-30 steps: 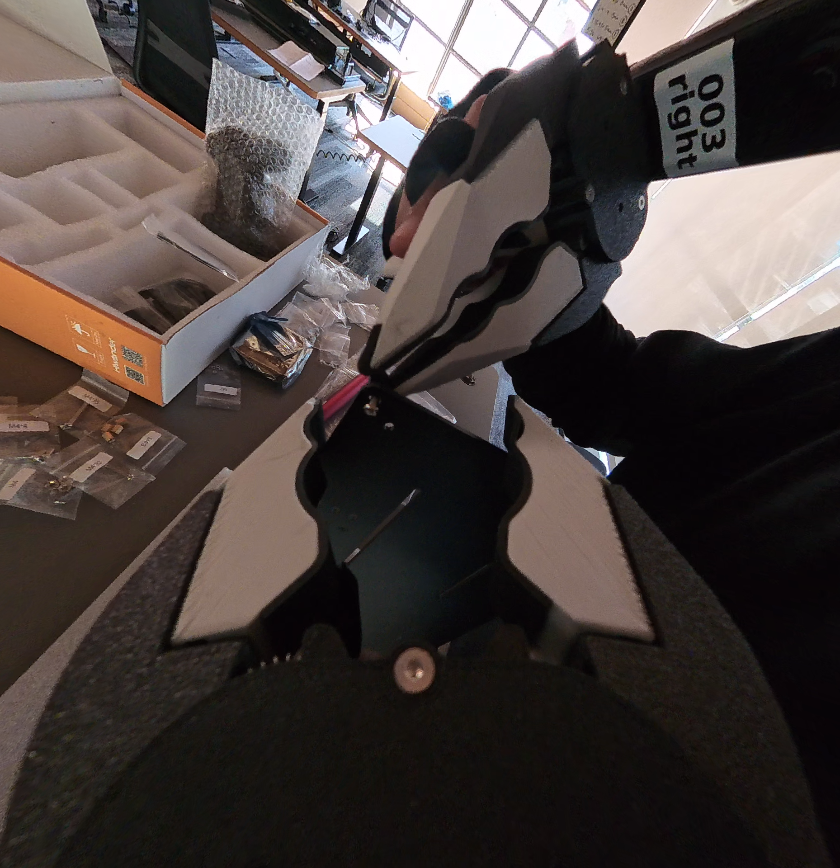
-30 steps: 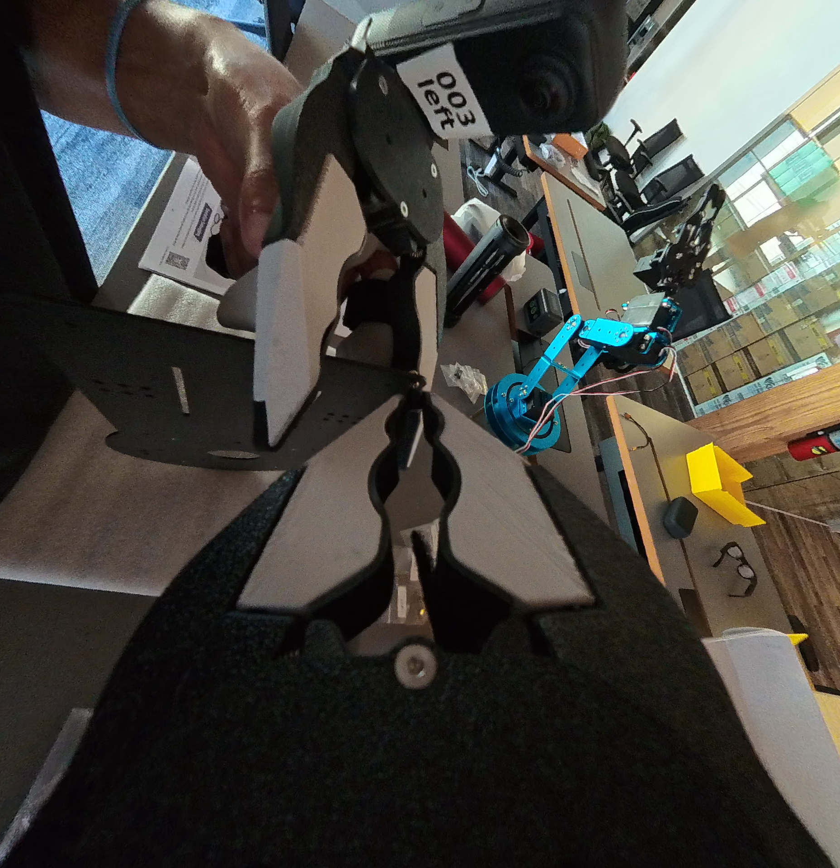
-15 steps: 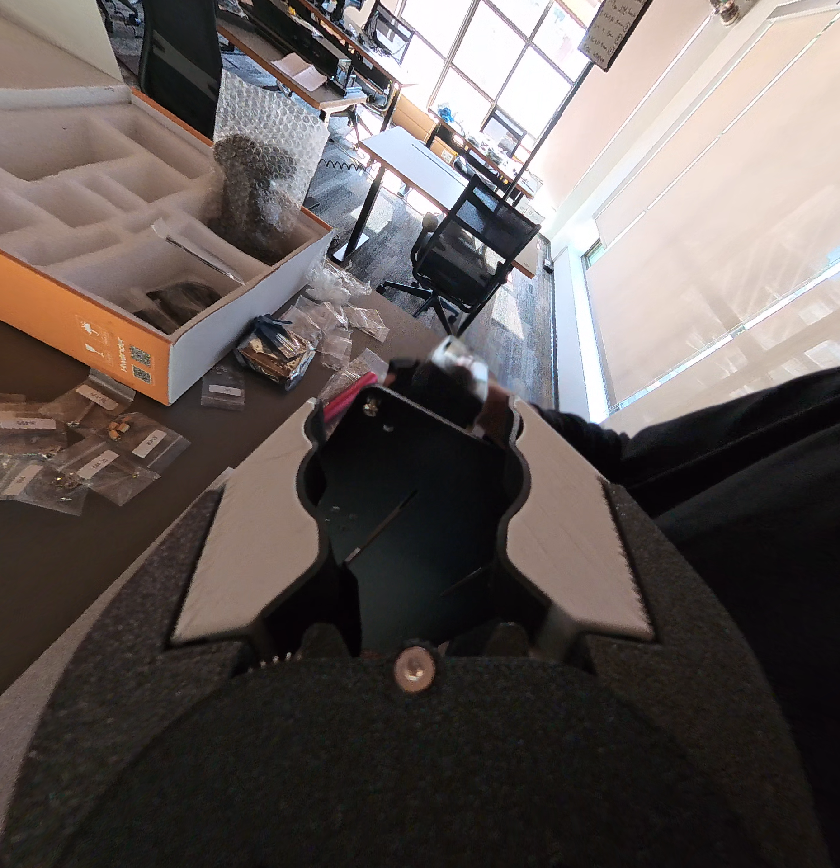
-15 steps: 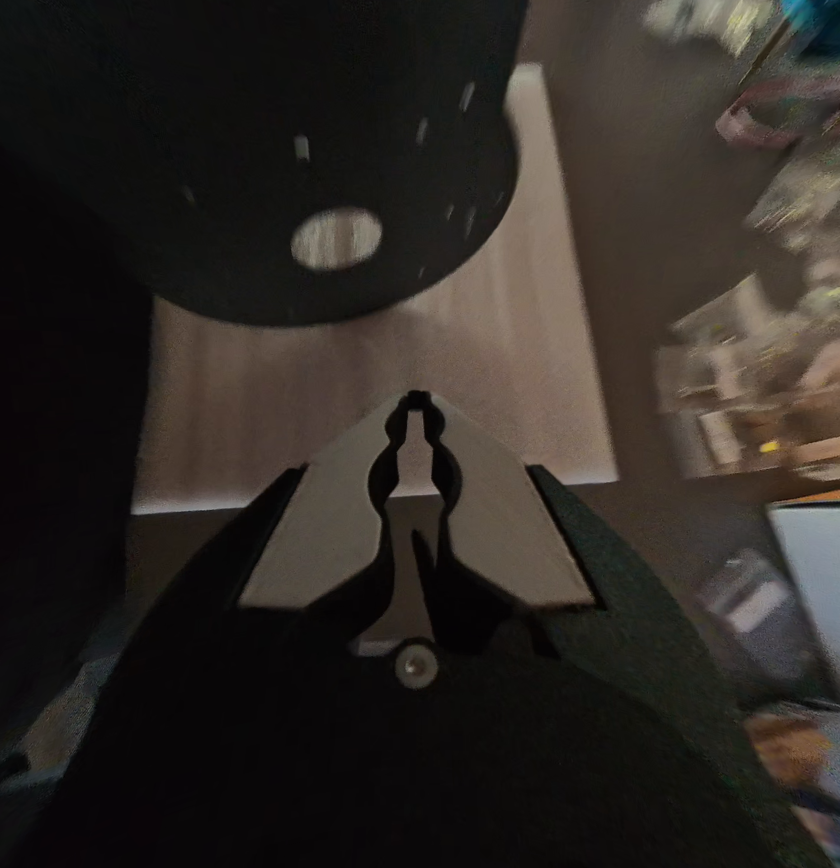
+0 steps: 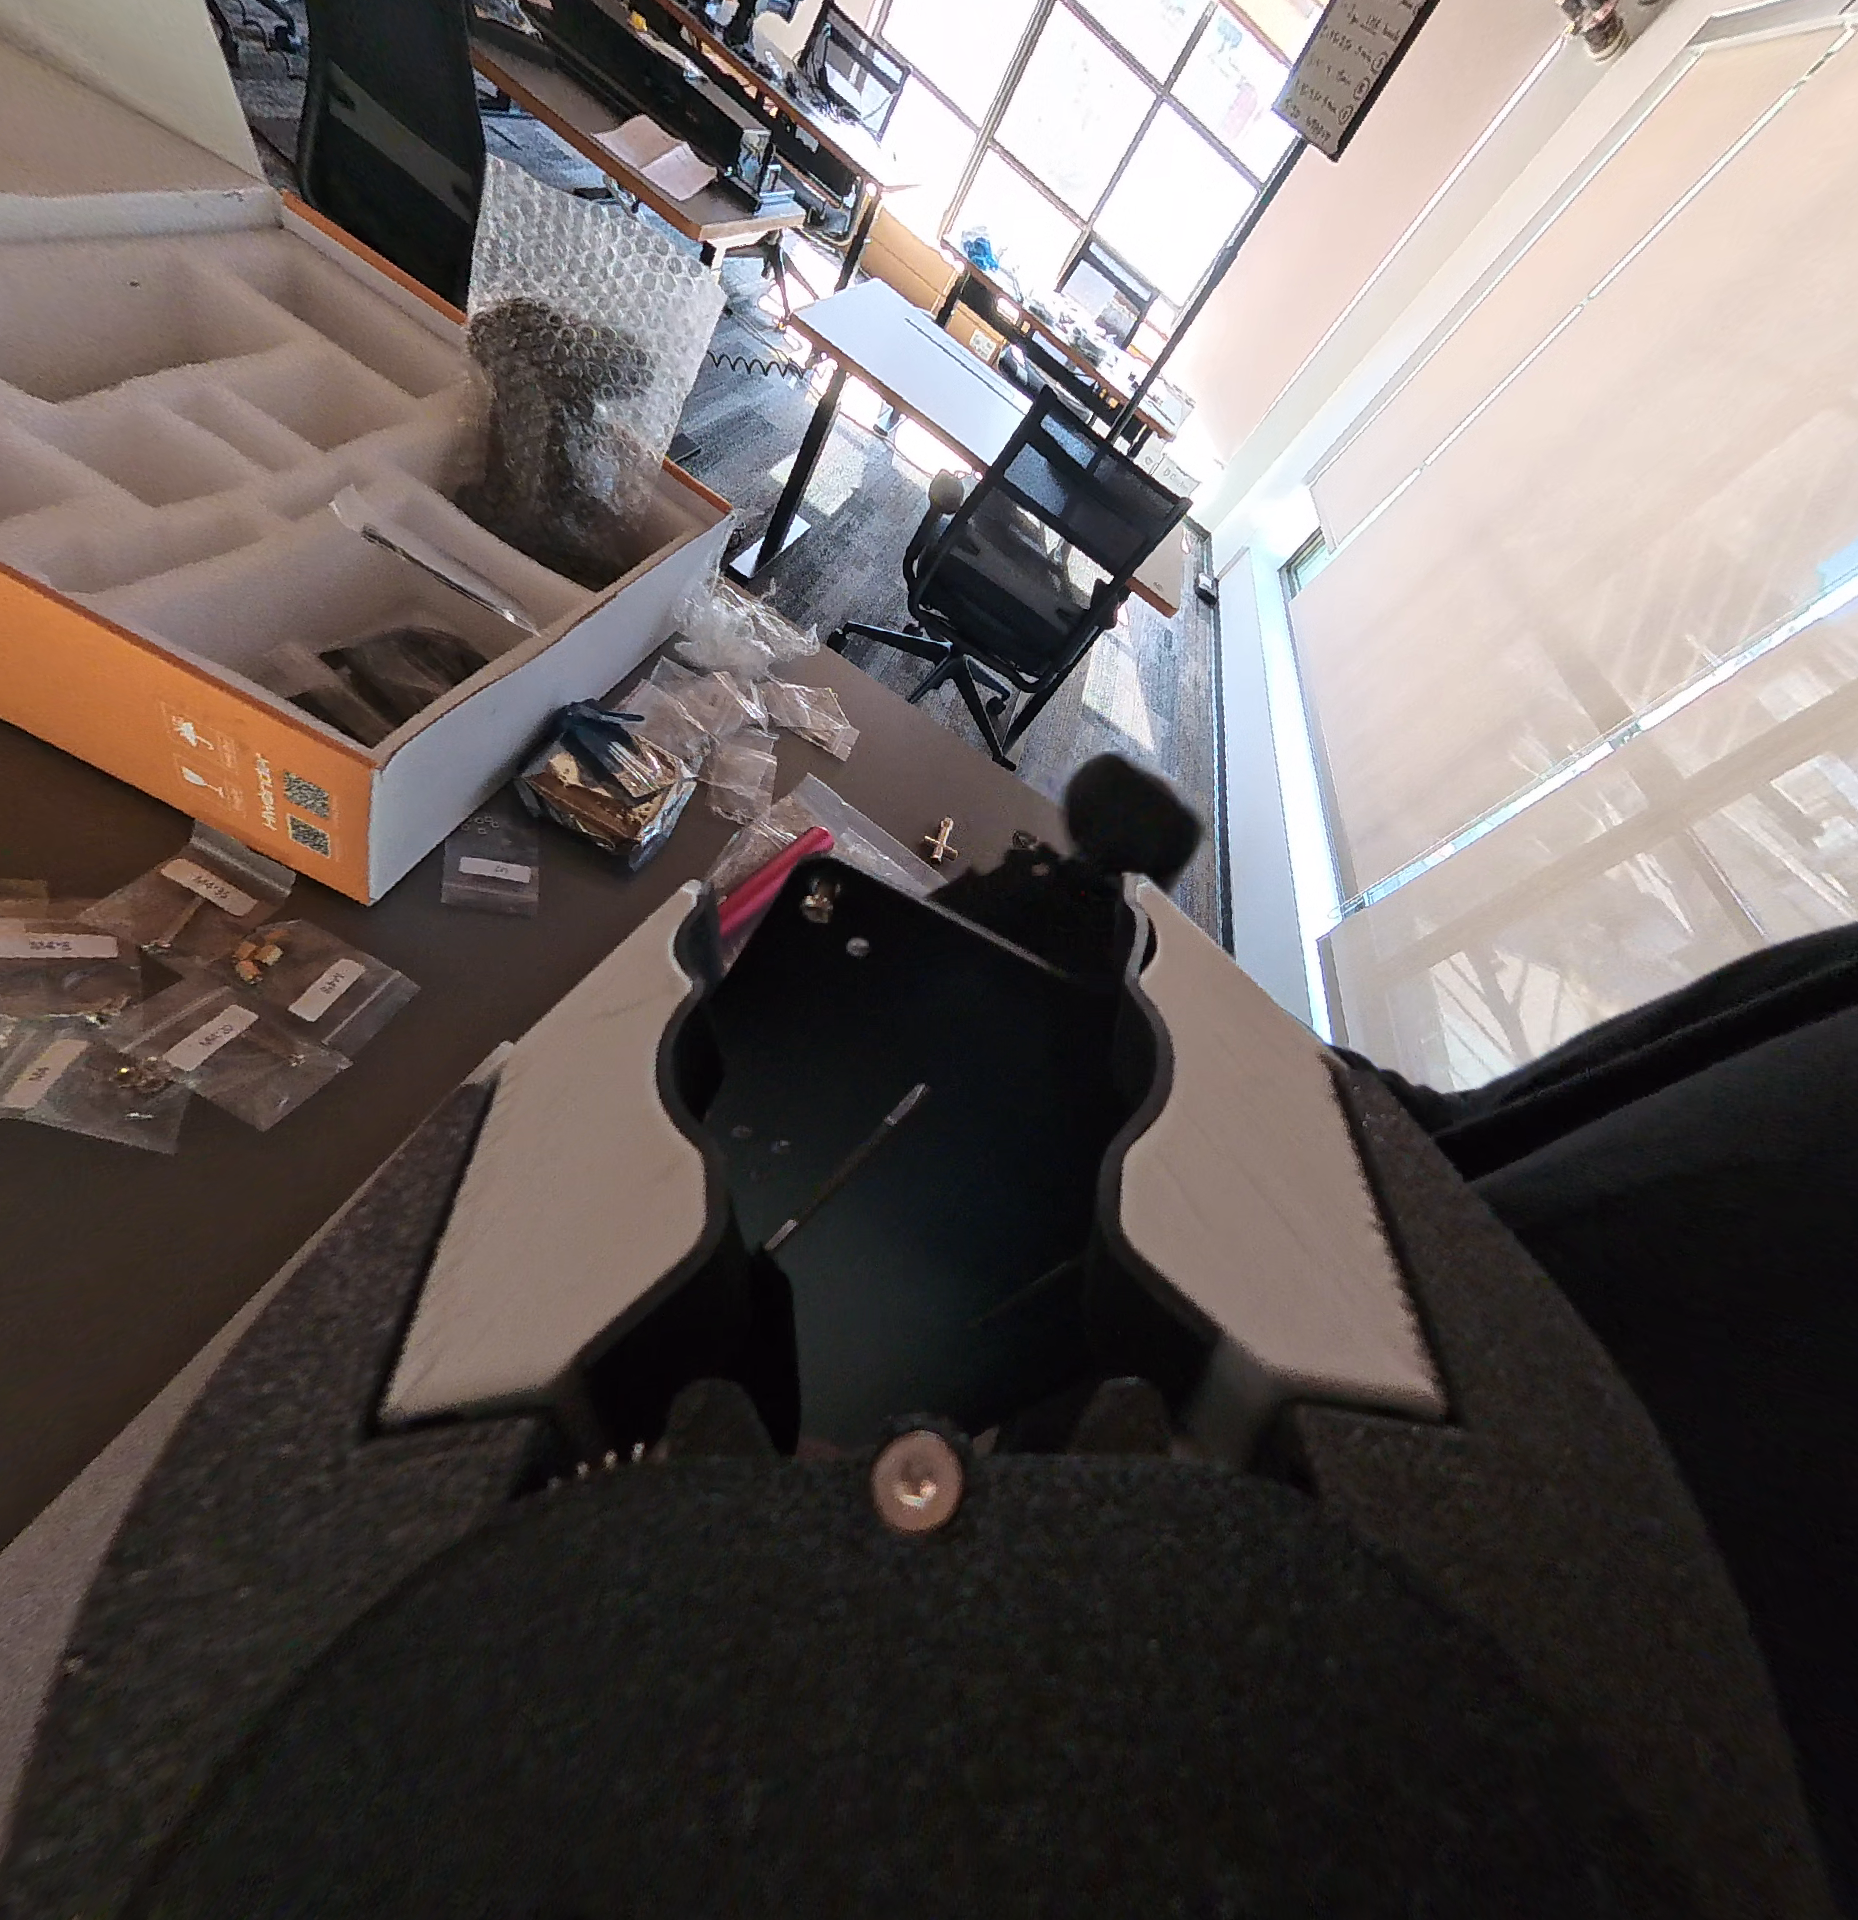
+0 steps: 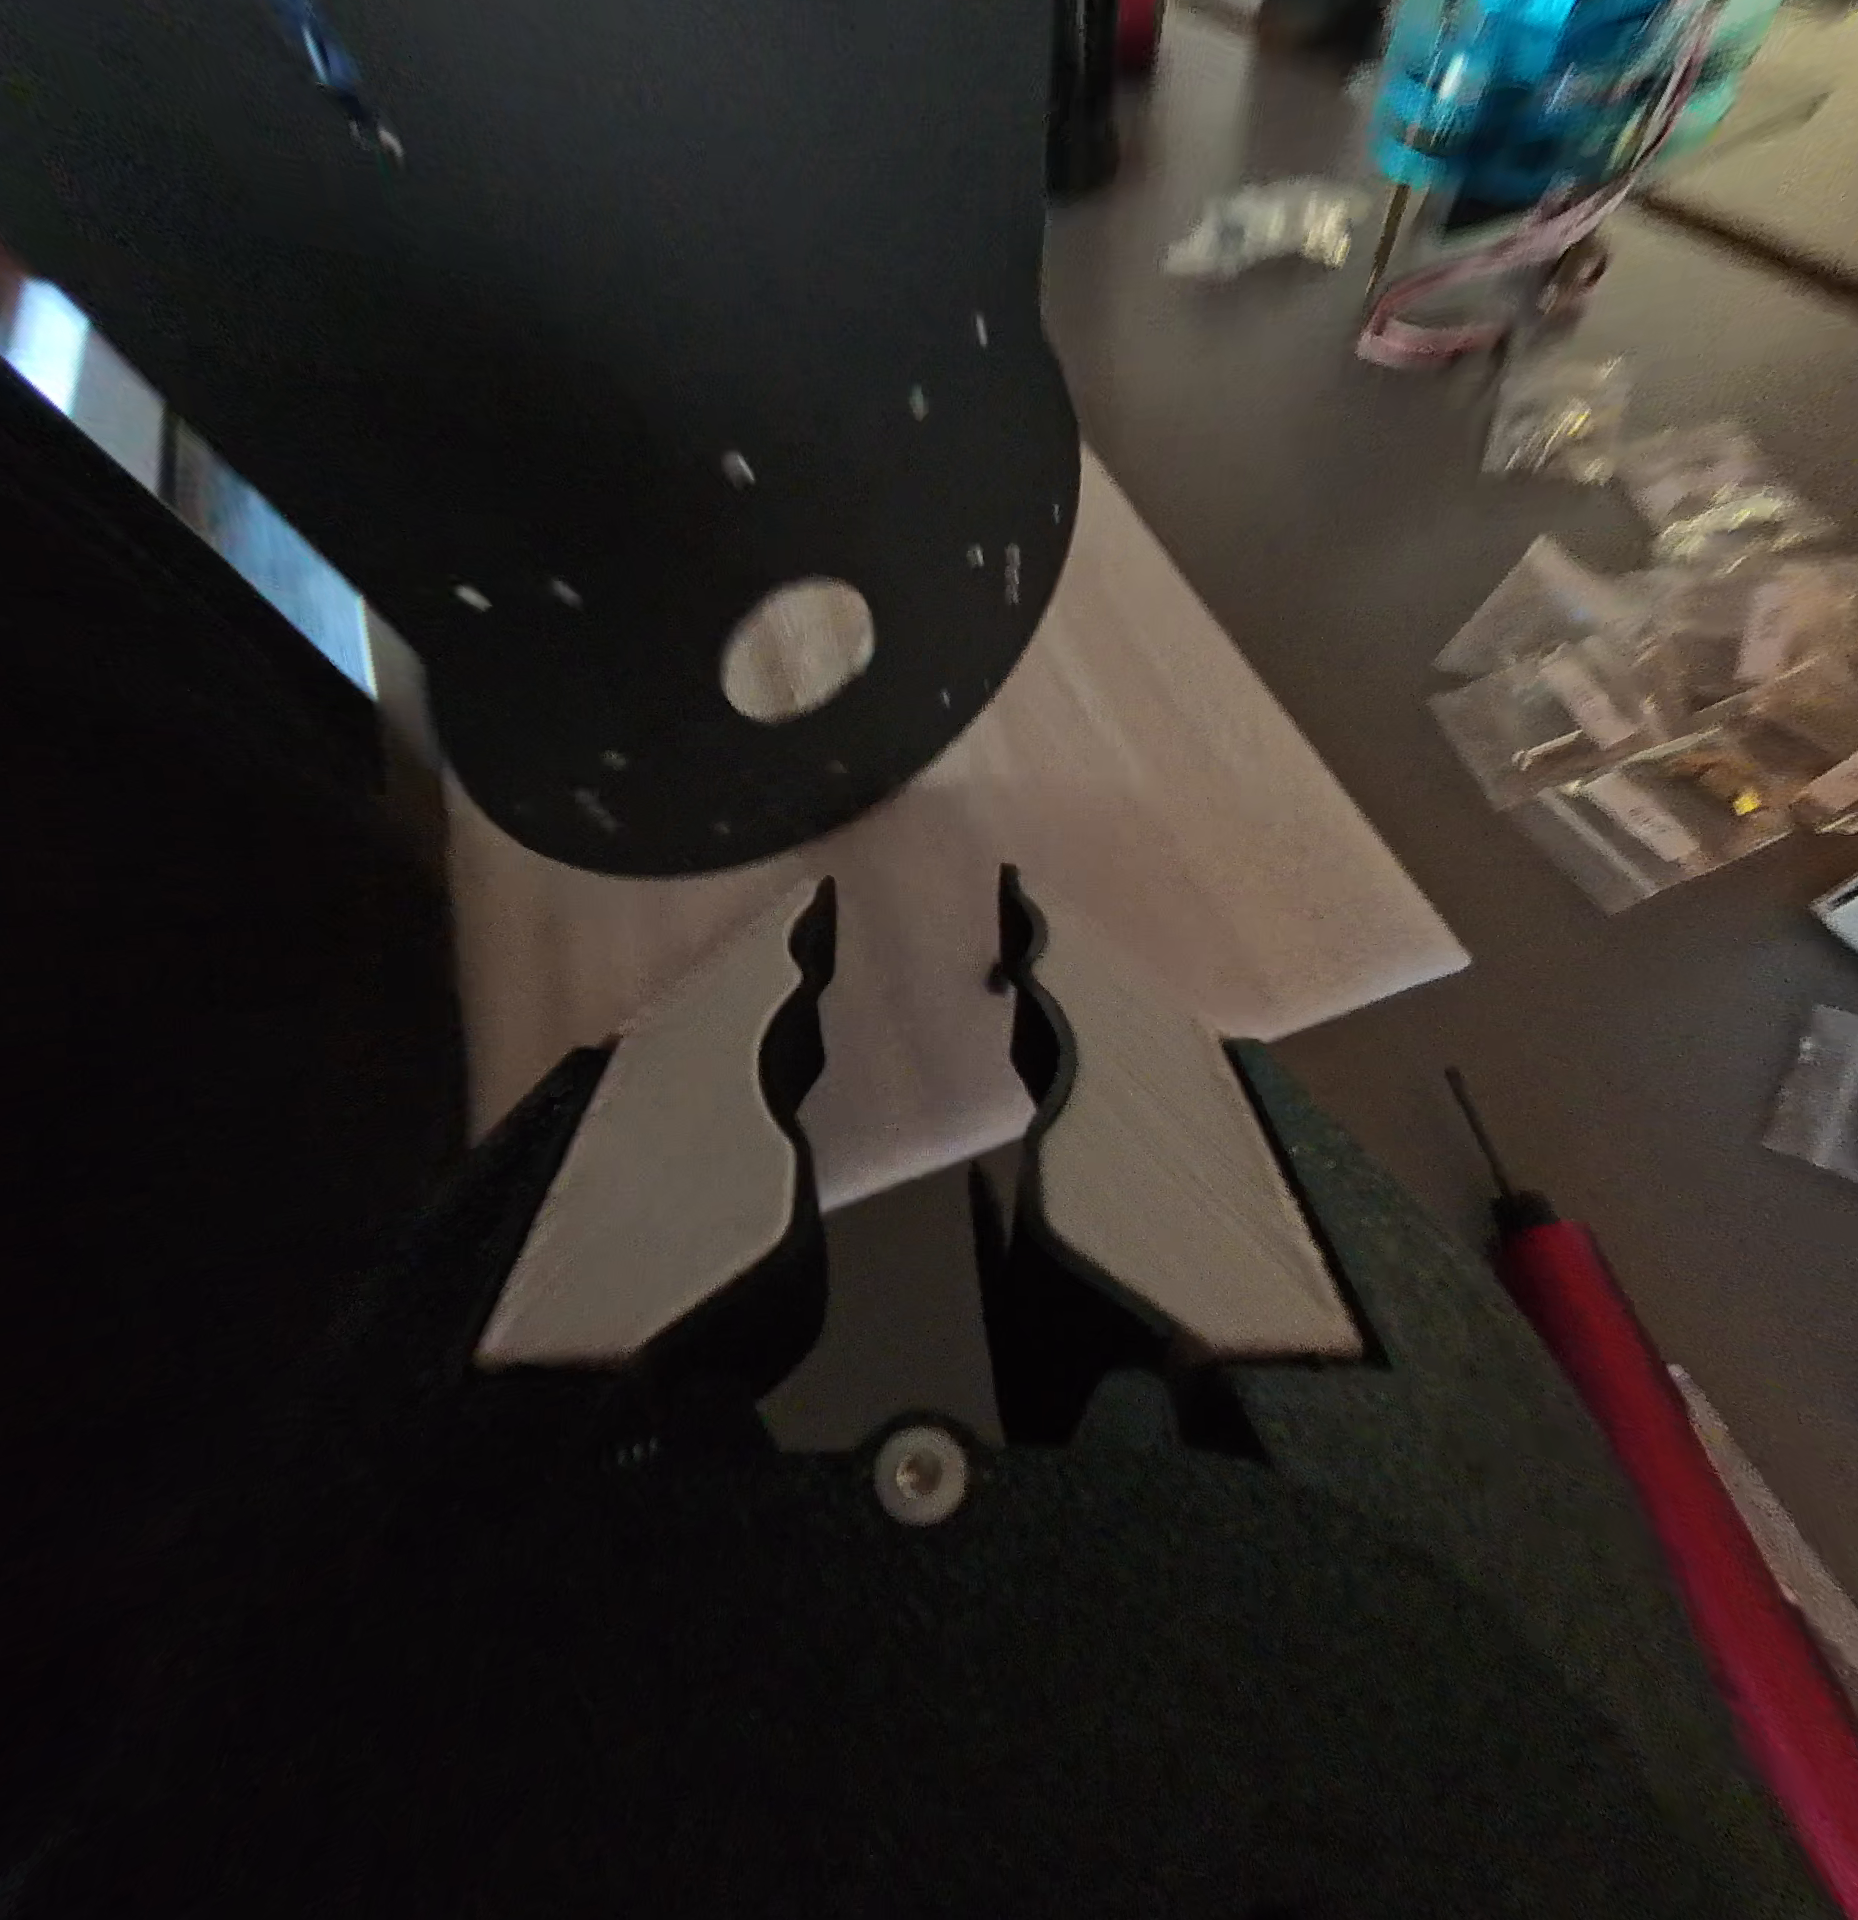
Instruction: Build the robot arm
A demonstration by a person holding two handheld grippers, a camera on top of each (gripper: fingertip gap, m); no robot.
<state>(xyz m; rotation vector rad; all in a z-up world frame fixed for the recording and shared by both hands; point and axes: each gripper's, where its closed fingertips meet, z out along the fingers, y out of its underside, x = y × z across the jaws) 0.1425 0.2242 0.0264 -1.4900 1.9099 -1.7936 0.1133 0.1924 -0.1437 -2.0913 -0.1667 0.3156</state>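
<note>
A black perforated plate (image 5: 904,1122) is clamped between the fingers of the left gripper (image 5: 909,914). The right gripper (image 6: 914,883) is held with its jaws apart and empty, just below the plate's rounded end (image 6: 696,520). A red-handled screwdriver (image 6: 1673,1434) is seen beside it on the table (image 6: 1320,520).

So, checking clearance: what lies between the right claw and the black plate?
Nothing: in the right wrist view only bare pale mat shows between the open right claw and the black plate.
</note>
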